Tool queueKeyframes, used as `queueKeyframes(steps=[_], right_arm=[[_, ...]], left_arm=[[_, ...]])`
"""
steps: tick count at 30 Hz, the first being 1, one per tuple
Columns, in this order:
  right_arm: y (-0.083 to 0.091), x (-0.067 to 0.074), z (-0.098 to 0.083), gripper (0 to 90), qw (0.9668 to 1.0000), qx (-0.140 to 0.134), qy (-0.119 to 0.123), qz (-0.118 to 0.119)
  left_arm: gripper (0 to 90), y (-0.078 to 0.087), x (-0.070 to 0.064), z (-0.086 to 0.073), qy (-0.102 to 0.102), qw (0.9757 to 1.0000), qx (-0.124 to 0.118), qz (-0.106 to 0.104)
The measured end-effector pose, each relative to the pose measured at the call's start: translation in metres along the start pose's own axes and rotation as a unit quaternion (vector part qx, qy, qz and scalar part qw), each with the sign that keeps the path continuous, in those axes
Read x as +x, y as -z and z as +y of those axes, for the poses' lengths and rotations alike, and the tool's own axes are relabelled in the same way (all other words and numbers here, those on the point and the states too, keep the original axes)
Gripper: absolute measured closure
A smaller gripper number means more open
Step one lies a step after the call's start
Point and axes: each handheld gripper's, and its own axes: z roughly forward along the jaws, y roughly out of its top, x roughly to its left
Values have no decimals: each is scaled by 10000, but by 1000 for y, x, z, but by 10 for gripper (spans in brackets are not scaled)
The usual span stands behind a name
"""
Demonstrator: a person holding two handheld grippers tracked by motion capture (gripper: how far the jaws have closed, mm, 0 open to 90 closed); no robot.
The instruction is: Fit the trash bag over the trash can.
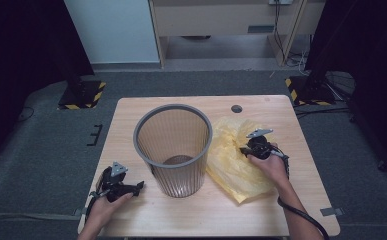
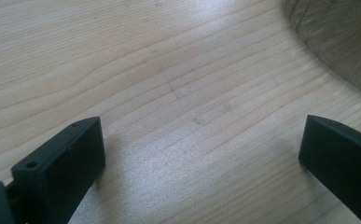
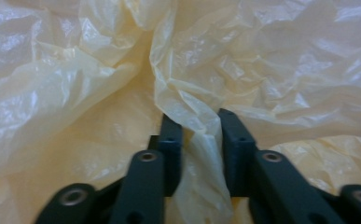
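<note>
A crumpled, translucent yellow plastic bag (image 1: 233,160) lies flat on the pale wooden table (image 1: 201,212), at about three o'clock from the grey mesh wastebasket (image 1: 173,150) that stands upright at the table's middle. The bag touches the basket's right side. Its long axis runs from roughly eleven o'clock near the table's far edge to five o'clock toward the person, with a pointed corner aimed at the near right.

The right gripper (image 1: 251,148) sits on the bag's upper middle, held by the person's right hand (image 1: 271,167). In the right gripper view its black jaws are drawn close together, and a raised fold of the yellow film (image 3: 199,135) is pinched between them; the pads press on the plastic from both sides.

The left gripper (image 1: 131,189) rests low at about seven o'clock from the basket, pointing toward three o'clock. In the left gripper view its jaws stand wide apart over bare wood (image 2: 178,93) with nothing between them, and the basket's curved mesh base (image 2: 341,42) shows at the upper right.
</note>
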Motion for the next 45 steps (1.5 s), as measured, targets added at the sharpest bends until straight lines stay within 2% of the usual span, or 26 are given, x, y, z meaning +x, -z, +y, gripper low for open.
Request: queueKeyframes(steps=[2, 5, 13, 15, 20, 24, 31, 35, 37, 38, 45], right_arm=[[1, -1, 0, 868, 10000, 20, -65, -28], [5, -2, 0, 880, 9998, 15, -181, -21], [16, -5, 5, 888, 9998, -77, -182, 5], [18, -6, 6, 891, 9997, -57, -247, 38], [27, -10, 7, 895, 9988, -219, -410, 131], [42, -17, 9, 896, 9971, -433, -593, 197], [63, -23, 11, 896, 9961, -599, -613, 206], [76, -27, 11, 897, 9933, -801, -764, 331], [79, -27, 11, 897, 9929, -827, -778, 349], [83, -29, 12, 897, 9912, -928, -831, 450], [99, -32, 12, 897, 9878, -1117, -902, 600]], left_arm=[[0, 0, 0, 0, 2, 10000, -1, 0], [0, 0, 0, 0, 2, 10000, -2, 0], [0, 0, 0, 0, 7, 10000, -9, 6], [0, 0, 0, 0, 12, 10000, -10, 10], [0, 0, 0, 0, 12, 10000, -9, 9], [0, 0, -1, 0, 14, 10000, -9, 9], [0, 0, -1, 0, 16, 10000, -10, 12], [0, 0, -1, 0, 15, 10000, -6, 12], [0, 0, -1, 0, 18, 10000, -9, 13], [0, 0, -1, 0, 19, 10000, -10, 14], [0, 0, -1, 0, 18, 10000, -7, 13]])
